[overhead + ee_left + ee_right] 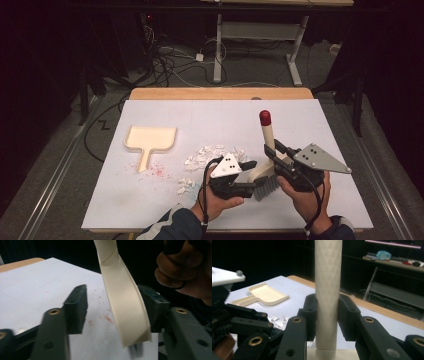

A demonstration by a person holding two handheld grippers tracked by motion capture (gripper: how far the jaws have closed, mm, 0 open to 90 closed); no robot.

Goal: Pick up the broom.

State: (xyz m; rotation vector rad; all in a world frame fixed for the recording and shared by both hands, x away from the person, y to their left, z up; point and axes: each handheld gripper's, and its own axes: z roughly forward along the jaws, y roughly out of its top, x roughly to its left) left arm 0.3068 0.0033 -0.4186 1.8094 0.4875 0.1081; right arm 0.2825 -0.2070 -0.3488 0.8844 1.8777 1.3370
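**Hands and grippers, near table edge**

Right gripper [274,159]: held in the right hand [300,197], jaws clamped on a handle, upright between the pads. Left gripper [248,176]: held in the left hand [216,199], just beside the right gripper; jaws parted, one pad touching the brush back.

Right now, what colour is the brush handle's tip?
Red: the cap tops the cream brush handle, best seen in the high view.
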